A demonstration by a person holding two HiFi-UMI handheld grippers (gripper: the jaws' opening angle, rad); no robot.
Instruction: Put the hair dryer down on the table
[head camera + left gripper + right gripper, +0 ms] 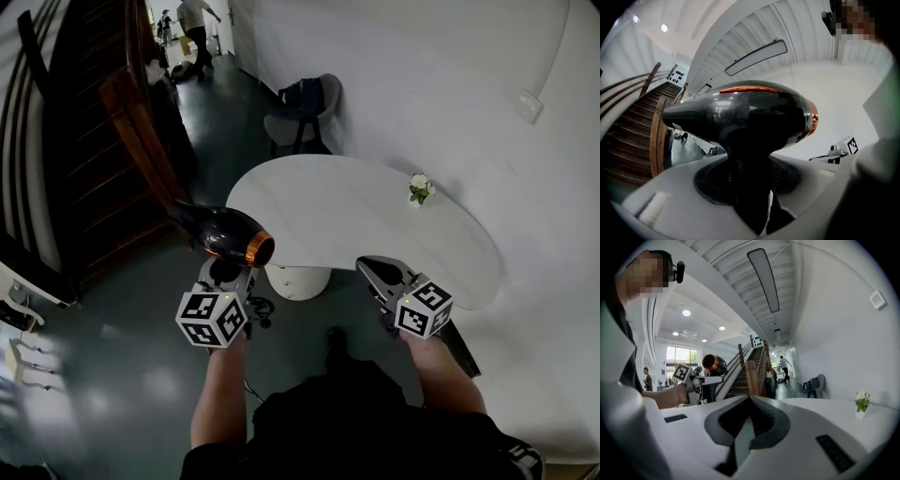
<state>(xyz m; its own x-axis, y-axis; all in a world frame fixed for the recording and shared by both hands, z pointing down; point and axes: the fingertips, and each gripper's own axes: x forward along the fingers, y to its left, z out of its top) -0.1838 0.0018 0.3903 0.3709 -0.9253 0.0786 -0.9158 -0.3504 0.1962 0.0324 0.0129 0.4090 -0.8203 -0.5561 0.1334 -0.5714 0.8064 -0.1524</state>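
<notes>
Hair dryer: body about level, long axis far-left to near-right. Orange-ringed end faces my right tongs; tapered end faces stairs. Handle points down into my left tongs, clenched on it. Held aloft at desk's left edge. Right tongs closed, empty.

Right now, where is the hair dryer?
Head view, left side: the hair dryer is held in the left gripper, by the white table's left edge.
</notes>
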